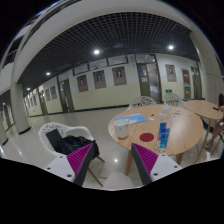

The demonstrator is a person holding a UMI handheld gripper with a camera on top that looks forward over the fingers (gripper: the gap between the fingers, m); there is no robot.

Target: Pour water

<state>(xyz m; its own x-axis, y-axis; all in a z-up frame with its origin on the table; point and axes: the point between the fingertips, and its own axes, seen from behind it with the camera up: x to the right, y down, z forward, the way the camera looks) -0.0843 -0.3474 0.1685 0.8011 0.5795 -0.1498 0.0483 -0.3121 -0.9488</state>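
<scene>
A clear water bottle (164,133) with a blue label stands upright on a round wooden table (185,128), ahead of my fingers and to the right. A blue cup or bowl (121,131) and a red flat round thing (147,137) sit on the same table, left of the bottle. My gripper (113,165) is open and empty, held well short of the table, with only floor between its magenta pads (82,158).
A white chair (62,140) with dark cloth on it stands on the left, just beyond the left finger. More chairs (146,102) and a second table (205,108) stand behind and right. A wall with framed pictures and doors is beyond the shiny floor.
</scene>
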